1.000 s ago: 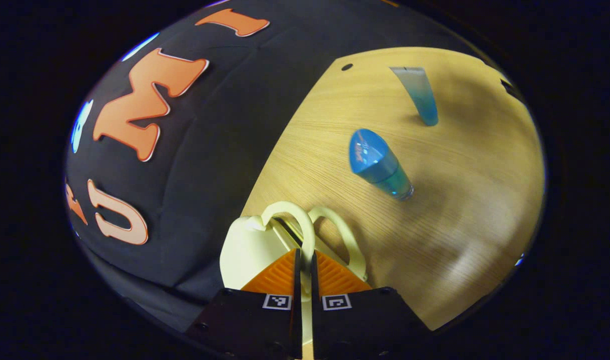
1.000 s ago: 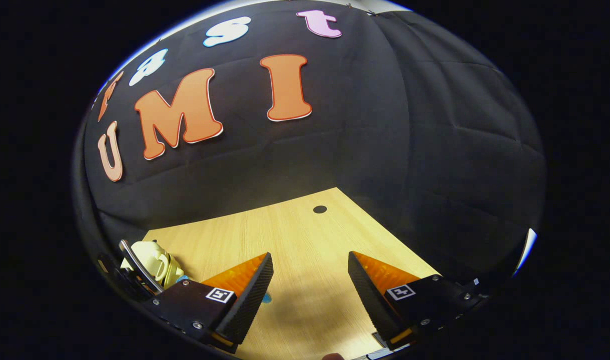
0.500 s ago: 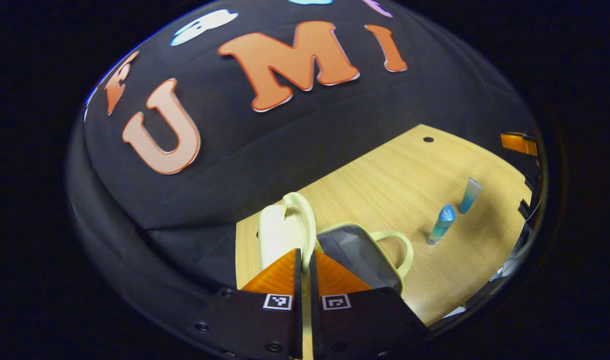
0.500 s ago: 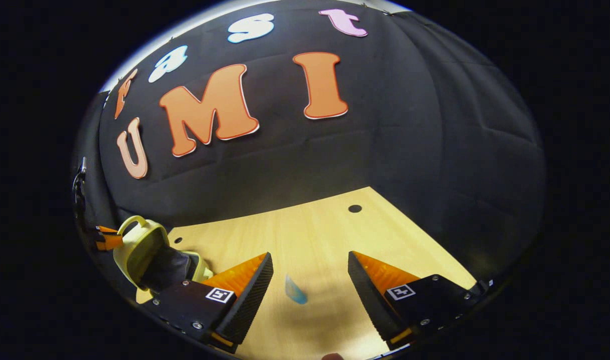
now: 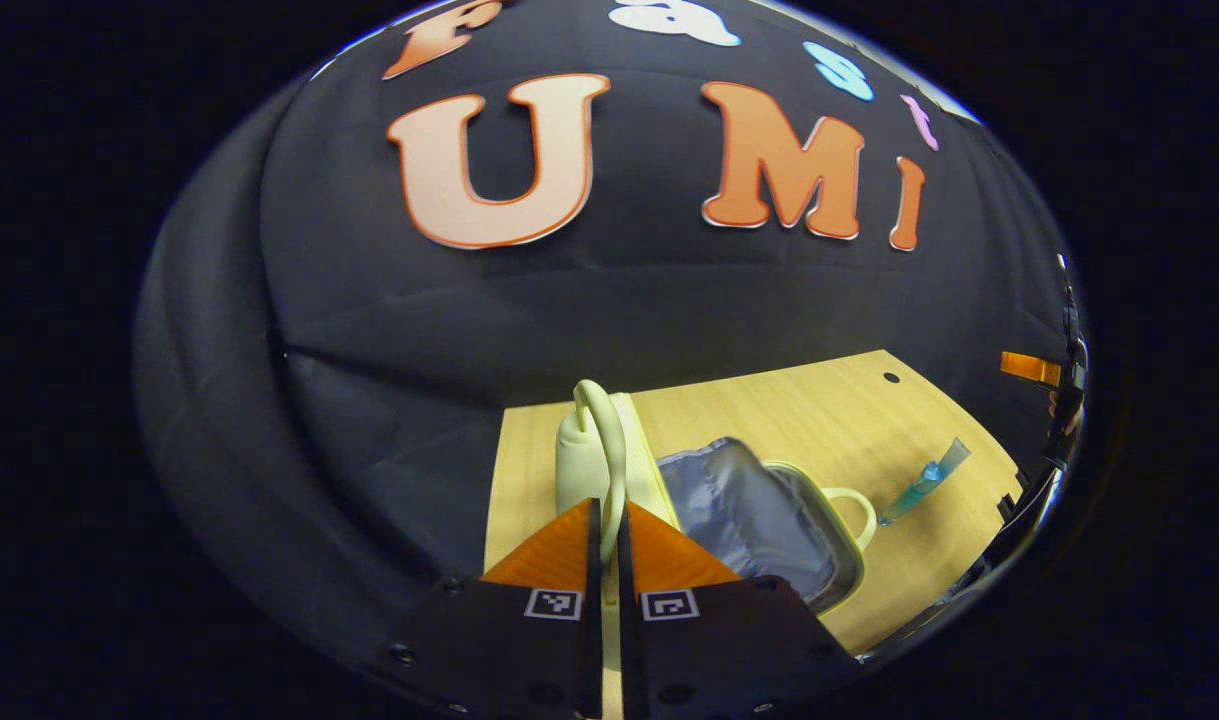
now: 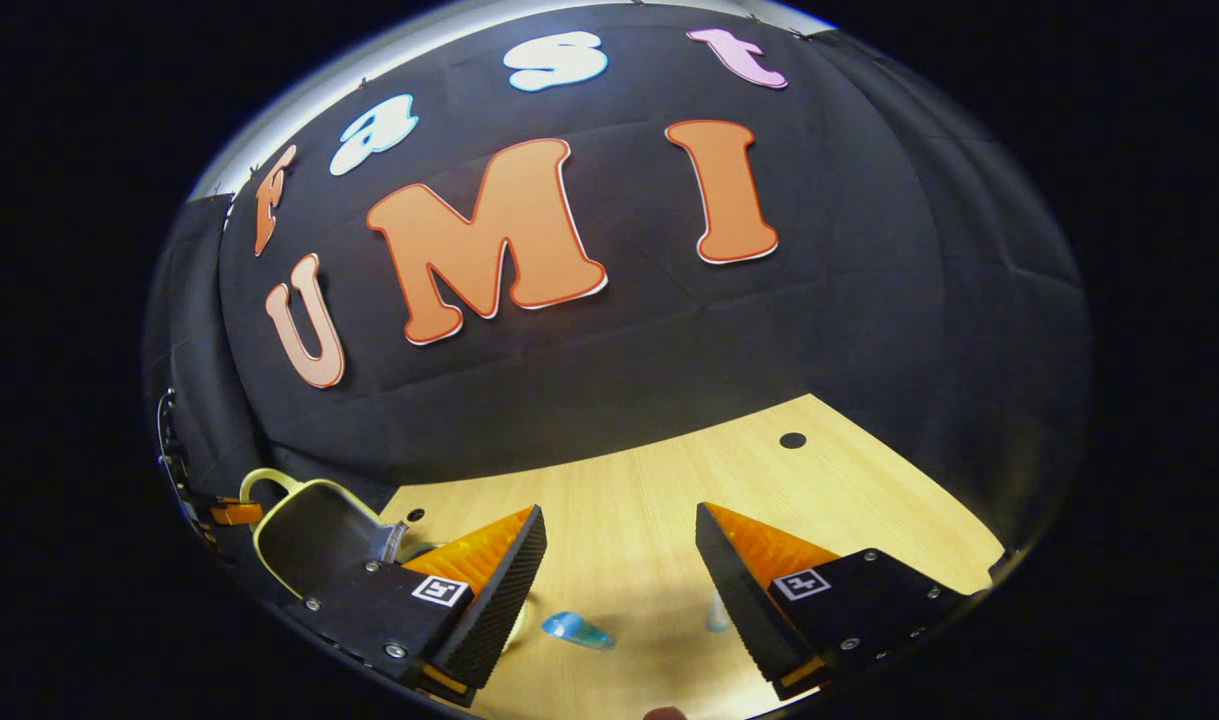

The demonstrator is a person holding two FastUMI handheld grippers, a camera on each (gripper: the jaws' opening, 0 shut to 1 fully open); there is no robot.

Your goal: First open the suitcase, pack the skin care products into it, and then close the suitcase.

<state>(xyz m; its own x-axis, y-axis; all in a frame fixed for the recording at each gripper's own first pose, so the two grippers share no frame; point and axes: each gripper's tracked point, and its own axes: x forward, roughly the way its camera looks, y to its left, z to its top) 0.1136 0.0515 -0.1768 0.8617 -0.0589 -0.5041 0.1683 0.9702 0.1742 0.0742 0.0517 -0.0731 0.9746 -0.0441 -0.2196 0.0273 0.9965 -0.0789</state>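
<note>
Along the bottom of the left gripper view, the left gripper (image 5: 603,520) is pinched tight on the pale loop handle (image 5: 609,455) of the suitcase lid (image 5: 581,462), holding that half upright. Beside it the other half of the suitcase (image 5: 769,520) lies open on the wooden table (image 5: 769,400), showing a grey, crinkled lining and its own handle toward the far side. A blue tube (image 5: 924,482) stands tilted on the table just beyond that handle. The shell looks stiff and light, so the thin handle seems a fair hold, though the lid may swing on its hinge. The hinge is hidden behind the fingers.

Low in the right gripper view, the right gripper (image 6: 619,560) is spread wide and holds nothing. A blue bottle (image 6: 574,630) lies on its side on the table (image 6: 669,480) between the fingers. It looks smooth and rounded, likely to roll or slip, so a grip across its middle seems best. A second bluish item beside the right finger is mostly hidden. The open suitcase (image 6: 309,535) sits at the far left, partly cut off.
</note>
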